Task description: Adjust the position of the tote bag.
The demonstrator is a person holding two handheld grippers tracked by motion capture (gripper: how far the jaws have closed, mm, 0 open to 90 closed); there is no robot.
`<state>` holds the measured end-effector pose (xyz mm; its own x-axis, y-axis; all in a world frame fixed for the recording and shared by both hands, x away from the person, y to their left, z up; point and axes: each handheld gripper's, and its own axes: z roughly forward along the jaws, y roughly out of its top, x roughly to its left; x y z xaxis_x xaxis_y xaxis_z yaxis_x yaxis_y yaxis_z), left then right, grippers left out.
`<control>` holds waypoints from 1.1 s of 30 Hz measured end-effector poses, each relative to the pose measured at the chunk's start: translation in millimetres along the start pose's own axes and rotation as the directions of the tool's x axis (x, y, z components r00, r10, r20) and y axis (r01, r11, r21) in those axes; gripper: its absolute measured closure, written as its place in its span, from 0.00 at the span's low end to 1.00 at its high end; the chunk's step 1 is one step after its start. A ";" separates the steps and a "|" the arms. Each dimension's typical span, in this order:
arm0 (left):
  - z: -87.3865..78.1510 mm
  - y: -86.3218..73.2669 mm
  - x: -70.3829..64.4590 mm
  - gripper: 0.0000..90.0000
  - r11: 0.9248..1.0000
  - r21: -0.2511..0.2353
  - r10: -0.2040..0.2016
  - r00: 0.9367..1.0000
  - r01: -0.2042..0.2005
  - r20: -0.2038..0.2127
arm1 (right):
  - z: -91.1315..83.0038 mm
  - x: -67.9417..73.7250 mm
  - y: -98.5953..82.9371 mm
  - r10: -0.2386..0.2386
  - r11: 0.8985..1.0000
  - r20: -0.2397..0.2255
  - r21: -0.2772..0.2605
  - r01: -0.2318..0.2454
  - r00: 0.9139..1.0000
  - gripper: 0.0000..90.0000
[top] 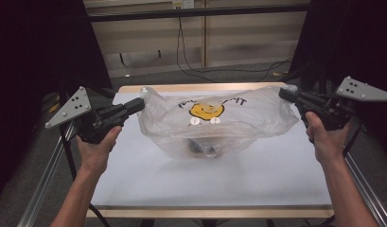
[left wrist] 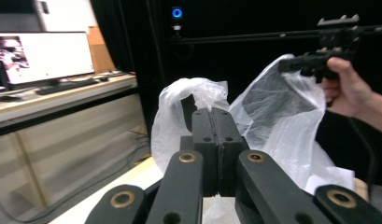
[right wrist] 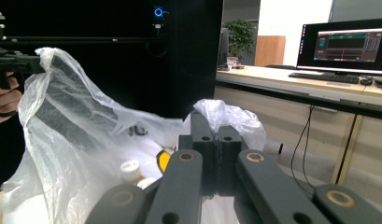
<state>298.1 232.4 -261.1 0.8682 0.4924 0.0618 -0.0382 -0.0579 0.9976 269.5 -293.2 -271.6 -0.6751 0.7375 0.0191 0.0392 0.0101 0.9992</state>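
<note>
A clear plastic bag with a yellow smiley print hangs stretched between my two grippers above the white table. Dark items and small white caps show through it. My left gripper is shut on the bag's left handle. On the opposite side, my right gripper is shut on the other handle. In the left gripper view the jaws press together on bunched plastic, and the right gripper shows far off. In the right gripper view my right gripper pinches plastic too.
The table has wooden edges and metal rails along both sides. Cables trail on the floor behind it. Black curtains stand at both sides. Desks with monitors lie beyond the rig.
</note>
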 end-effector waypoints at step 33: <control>-4.6 -38.2 40.5 1.00 0.997 0.037 -0.059 0.992 0.063 -0.112 | 47.3 -14.0 7.6 0.029 0.997 0.015 0.073 -0.030 0.999 1.00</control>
<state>332.4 258.6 -296.5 0.8079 0.5893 0.0060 0.0351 -0.0583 0.9977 314.1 -271.5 -265.9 -0.6622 0.7478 0.0478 0.1136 0.0371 0.9928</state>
